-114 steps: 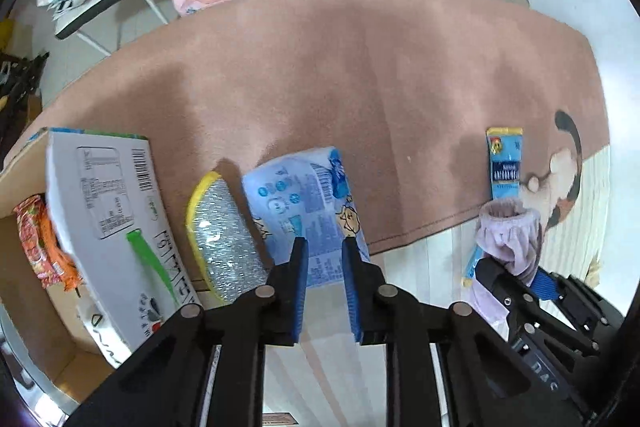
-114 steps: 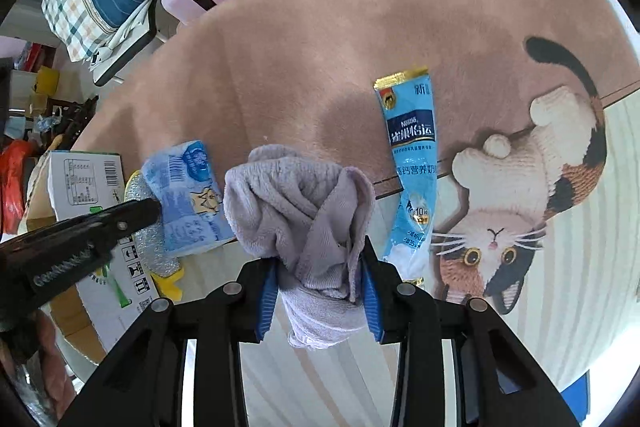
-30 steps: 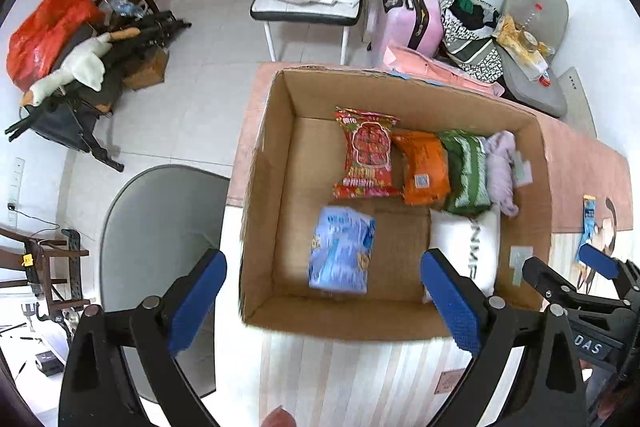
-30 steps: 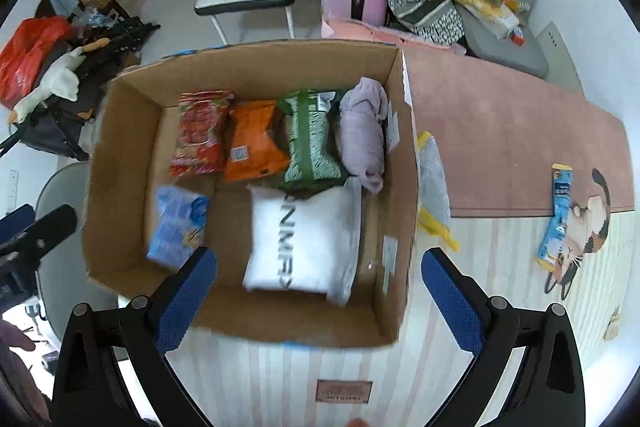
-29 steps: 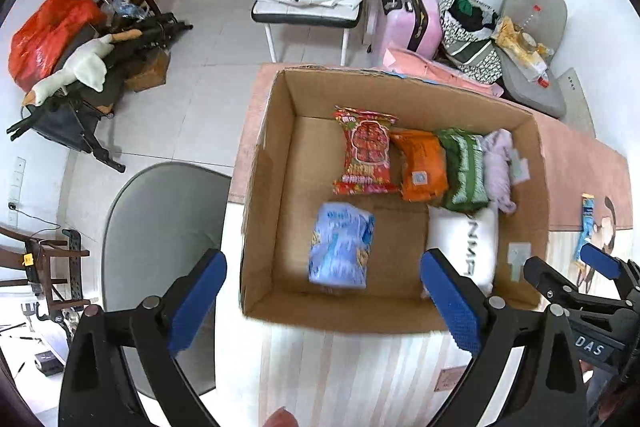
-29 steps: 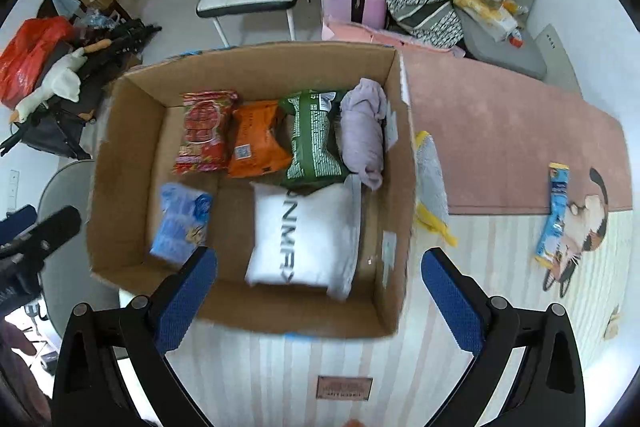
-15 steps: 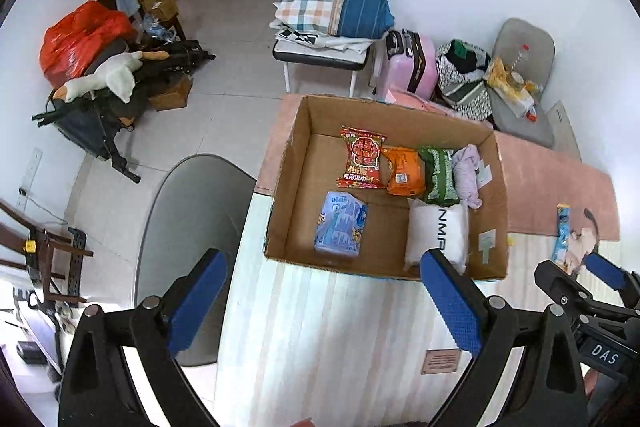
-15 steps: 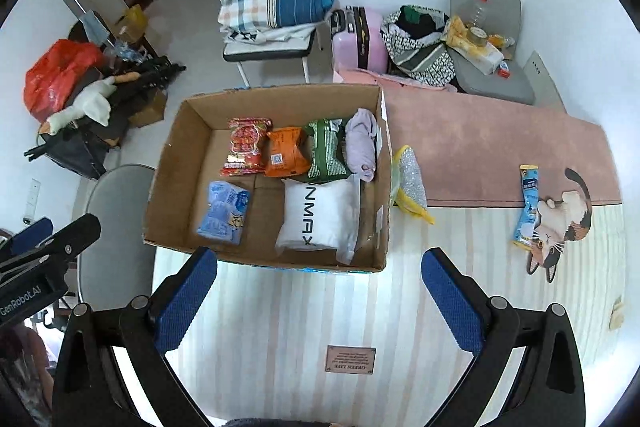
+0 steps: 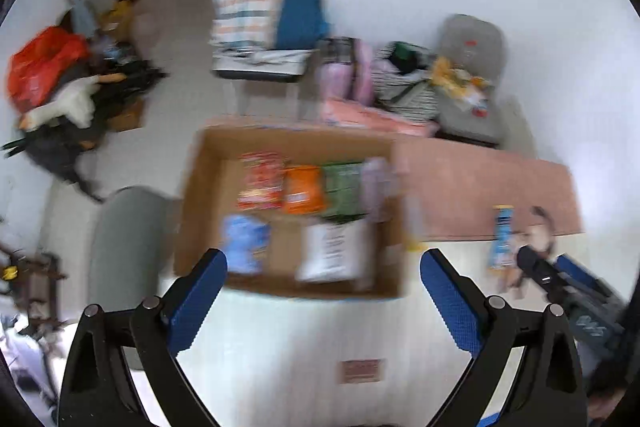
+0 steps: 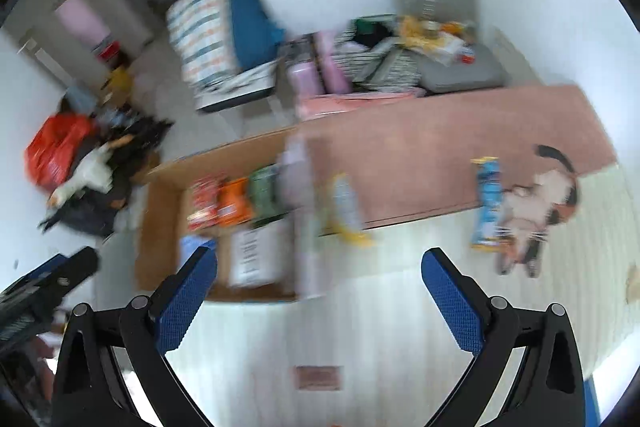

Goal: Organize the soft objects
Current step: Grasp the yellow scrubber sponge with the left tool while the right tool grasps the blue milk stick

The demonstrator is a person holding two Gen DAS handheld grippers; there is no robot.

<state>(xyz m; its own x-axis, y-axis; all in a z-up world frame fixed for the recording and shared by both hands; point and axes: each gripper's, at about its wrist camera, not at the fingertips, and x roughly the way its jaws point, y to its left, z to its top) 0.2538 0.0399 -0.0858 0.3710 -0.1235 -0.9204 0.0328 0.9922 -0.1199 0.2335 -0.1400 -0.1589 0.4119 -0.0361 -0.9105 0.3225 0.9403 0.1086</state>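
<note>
An open cardboard box (image 9: pixel 200 187) stands on the floor well below both grippers; it also shows in the right wrist view (image 10: pixel 160 211). It holds a blue tissue pack (image 9: pixel 244 241), a white pillow pack (image 9: pixel 334 251), red, orange and green snack bags (image 9: pixel 300 187) and a lilac cloth (image 9: pixel 378 183). A yellow-edged sponge (image 10: pixel 346 211) lies beside the box. A blue sachet (image 10: pixel 488 203) lies at the rug's edge. My left gripper (image 9: pixel 322 291) is wide open and empty. My right gripper (image 10: pixel 322 291) is wide open and empty. Both views are blurred.
A pink rug (image 10: pixel 440 147) with a cat figure (image 10: pixel 540 203) lies right of the box. A grey chair seat (image 9: pixel 128 243) is left of it. A stool with folded bedding (image 9: pixel 264 19), a pink suitcase (image 9: pixel 360 75) and a grey cushion (image 9: pixel 472 67) stand behind.
Both grippers have kept pulling back and up from the box, so it looks smaller. The right view has swung rightward. Both stay wide open and empty.
</note>
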